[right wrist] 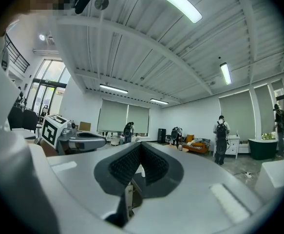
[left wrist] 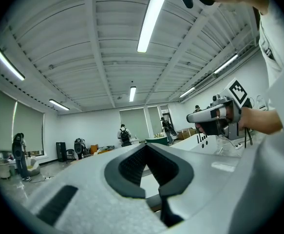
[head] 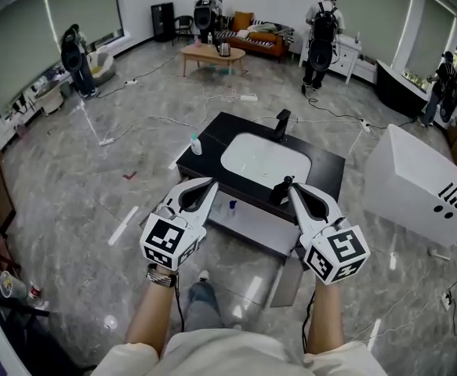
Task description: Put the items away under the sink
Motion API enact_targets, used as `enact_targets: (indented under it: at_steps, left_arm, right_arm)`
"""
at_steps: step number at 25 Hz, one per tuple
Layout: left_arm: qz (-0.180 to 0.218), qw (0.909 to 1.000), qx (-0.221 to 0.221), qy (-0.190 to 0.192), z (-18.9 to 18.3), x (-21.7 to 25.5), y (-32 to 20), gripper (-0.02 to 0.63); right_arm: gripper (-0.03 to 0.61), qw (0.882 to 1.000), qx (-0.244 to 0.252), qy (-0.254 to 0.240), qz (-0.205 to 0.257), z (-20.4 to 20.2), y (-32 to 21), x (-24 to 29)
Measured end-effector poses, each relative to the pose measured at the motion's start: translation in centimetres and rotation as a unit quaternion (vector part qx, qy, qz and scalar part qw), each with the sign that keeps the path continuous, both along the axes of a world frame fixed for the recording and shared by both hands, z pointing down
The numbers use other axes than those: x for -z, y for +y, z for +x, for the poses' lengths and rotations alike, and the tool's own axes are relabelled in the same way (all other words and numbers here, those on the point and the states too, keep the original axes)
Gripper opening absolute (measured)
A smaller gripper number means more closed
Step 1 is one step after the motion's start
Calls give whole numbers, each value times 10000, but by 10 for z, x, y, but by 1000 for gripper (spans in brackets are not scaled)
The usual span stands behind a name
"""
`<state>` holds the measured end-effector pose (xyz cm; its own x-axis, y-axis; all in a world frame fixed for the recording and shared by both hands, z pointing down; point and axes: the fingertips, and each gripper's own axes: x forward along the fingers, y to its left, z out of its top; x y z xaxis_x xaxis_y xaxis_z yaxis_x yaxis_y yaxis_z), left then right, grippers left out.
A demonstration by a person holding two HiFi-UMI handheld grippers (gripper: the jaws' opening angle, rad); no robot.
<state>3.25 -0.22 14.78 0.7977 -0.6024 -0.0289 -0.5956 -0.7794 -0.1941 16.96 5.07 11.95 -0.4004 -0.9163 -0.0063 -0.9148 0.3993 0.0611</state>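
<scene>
Left white handheld gripper (head: 211,183): hovering over the black vanity counter (head: 212,135), fingers pressed together, gripping nothing.
Right white handheld gripper (head: 293,186): hovering alongside, tips meeting, empty.
White oval sink basin (head: 264,160): sitting in the counter.
Small white green-capped bottle (head: 196,143): standing at the counter's left corner.
Dark bottle (head: 279,192): standing at the counter's front edge, just beside the right gripper's tips.

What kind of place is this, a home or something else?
Probably a staged recording studio, not a home: a lone sink cabinet stands mid-room, cables trail around it, and a person with a backpack stands near a sofa.
</scene>
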Motion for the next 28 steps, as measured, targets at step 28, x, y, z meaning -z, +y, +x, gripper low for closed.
enact_targets:
  at_steps: [28]
  left_arm:
    - [75,9998,-171,-25,23,19,29,2]
  right_arm:
    - [5,9995,5,271,-141,14,18,-2]
